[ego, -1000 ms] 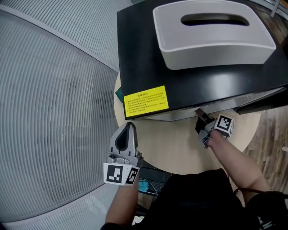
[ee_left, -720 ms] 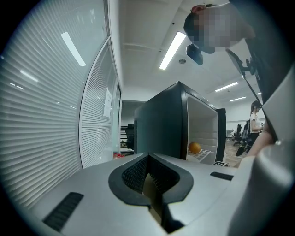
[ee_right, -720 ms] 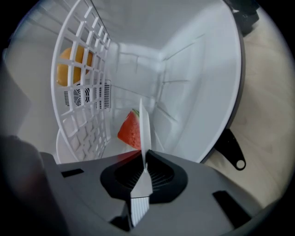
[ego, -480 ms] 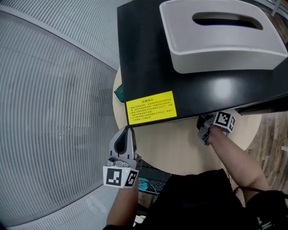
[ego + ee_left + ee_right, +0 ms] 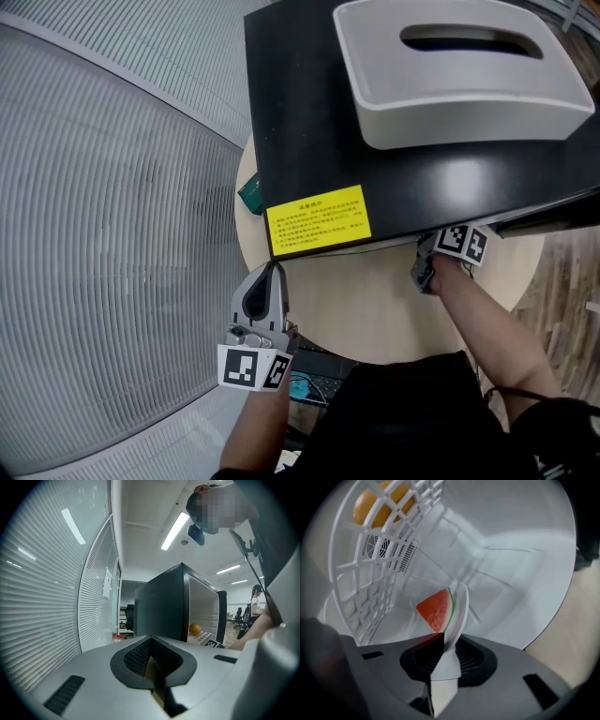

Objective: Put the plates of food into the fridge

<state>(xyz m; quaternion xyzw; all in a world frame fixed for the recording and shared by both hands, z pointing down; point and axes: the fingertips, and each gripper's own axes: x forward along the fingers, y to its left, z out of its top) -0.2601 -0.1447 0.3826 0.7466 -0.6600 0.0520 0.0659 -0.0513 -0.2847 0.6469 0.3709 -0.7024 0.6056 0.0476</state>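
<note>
Inside the fridge (image 5: 300, 112), fingers of the right gripper (image 5: 446, 645) are opening around the rim of the plate (image 5: 461, 605) with watermelon (image 5: 435, 611); the left gripper (image 5: 151, 644), outside it, has fingers pressed together.

The fridge (image 5: 309, 122) top is recorded as glossy black, its label (image 5: 319, 220) as matt yellow paper, and the tissue box (image 5: 464, 70) as smooth matt grey plastic. The table (image 5: 366, 300) is noted as smooth pale wood-look board, the floor (image 5: 567, 272) as wood-grain planks. The plate (image 5: 459, 606) is logged as smooth glossy white, the watermelon wedge (image 5: 436, 610) as grainy, moist flesh, the rack (image 5: 347, 566) as white moulded plastic.
</note>
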